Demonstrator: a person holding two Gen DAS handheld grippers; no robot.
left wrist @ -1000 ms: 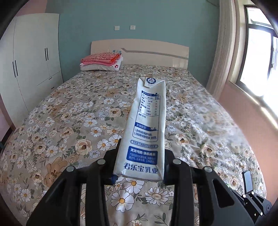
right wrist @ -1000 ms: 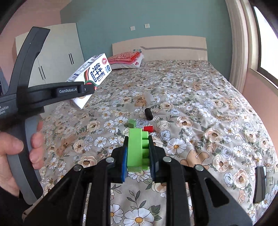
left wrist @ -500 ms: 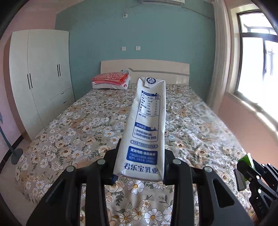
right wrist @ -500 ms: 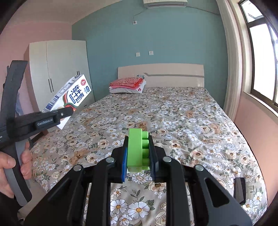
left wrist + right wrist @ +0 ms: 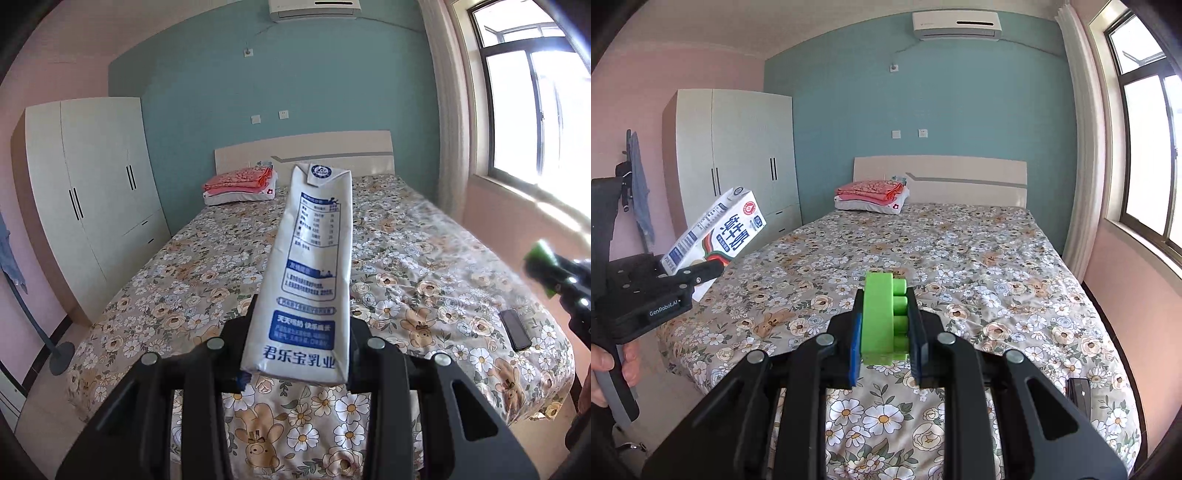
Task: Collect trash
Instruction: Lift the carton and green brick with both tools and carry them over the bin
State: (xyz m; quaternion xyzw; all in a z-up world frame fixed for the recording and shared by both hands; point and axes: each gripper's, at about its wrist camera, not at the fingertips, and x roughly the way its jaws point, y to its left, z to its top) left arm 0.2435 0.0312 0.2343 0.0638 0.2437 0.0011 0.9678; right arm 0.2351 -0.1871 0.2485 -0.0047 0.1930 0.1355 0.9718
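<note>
My left gripper [image 5: 299,332] is shut on a white and blue milk carton [image 5: 310,273], which stands up and leans away between the black fingers. The same milk carton [image 5: 716,232] shows at the left of the right wrist view, in the left gripper [image 5: 705,271] that a hand holds. My right gripper [image 5: 884,325] is shut on a green toy brick [image 5: 884,317], its studs facing right. That green toy brick [image 5: 541,258] shows blurred at the right edge of the left wrist view. Both grippers hang in the air off the foot of the bed [image 5: 960,258].
A floral bedspread covers the bed [image 5: 424,266]. A dark phone [image 5: 515,329] lies near its right foot corner, the same phone [image 5: 1078,393] in the right wrist view. Folded pink bedding [image 5: 871,194] sits by the headboard. A white wardrobe [image 5: 92,199] stands left, a window [image 5: 1145,155] right.
Both grippers have drawn back from the bed and risen, so the whole bed and more wall now show. The carton and the green brick stay gripped as before.
</note>
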